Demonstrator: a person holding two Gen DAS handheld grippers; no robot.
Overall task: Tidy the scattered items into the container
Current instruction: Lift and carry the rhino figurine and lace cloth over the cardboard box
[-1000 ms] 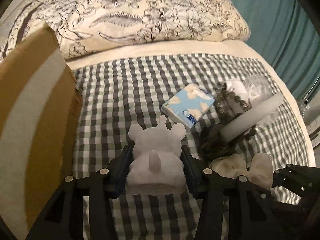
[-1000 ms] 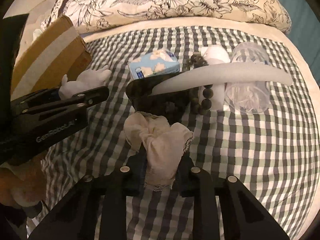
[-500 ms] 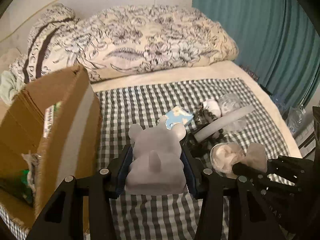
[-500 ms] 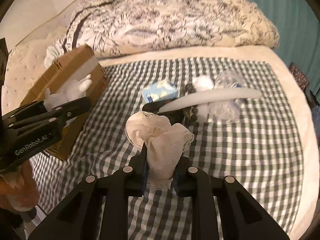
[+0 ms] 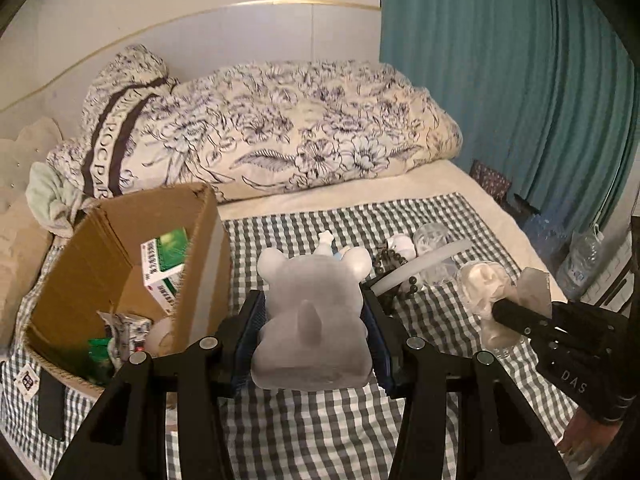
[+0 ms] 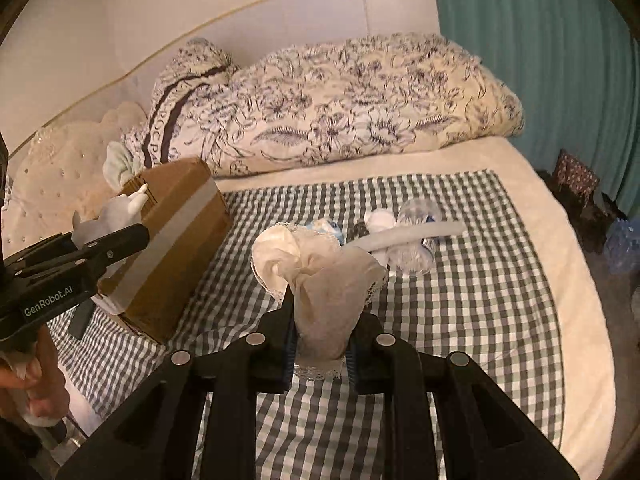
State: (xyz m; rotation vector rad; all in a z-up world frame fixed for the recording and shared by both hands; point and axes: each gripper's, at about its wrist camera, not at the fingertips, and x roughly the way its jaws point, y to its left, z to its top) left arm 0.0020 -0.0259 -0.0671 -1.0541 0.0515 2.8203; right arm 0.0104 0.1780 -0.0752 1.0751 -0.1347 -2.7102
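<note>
My left gripper [image 5: 312, 336] is shut on a grey rhino toy [image 5: 312, 320] and holds it above the checked cloth, just right of the open cardboard box [image 5: 120, 276]. The box holds a green-and-white carton [image 5: 164, 268] and small packets. My right gripper [image 6: 320, 344] is shut on a cream lace-edged cloth [image 6: 324, 284], raised over the bed. Left on the cloth are a white foam tube [image 6: 412, 234], dark beads [image 5: 390, 260], a clear plastic cup [image 6: 416, 216] and a blue tissue pack [image 6: 326, 226]. The left gripper with the toy also shows in the right wrist view [image 6: 112, 224].
A floral duvet [image 5: 300, 136] lies across the head of the bed. A teal curtain [image 5: 520, 80] hangs on the right, with plastic bottles [image 5: 580, 256] on the floor below it. A black flat object [image 5: 50, 404] lies in front of the box.
Both grippers have risen and pulled back from the bed with their loads. The box's inside has come into the left wrist view.
</note>
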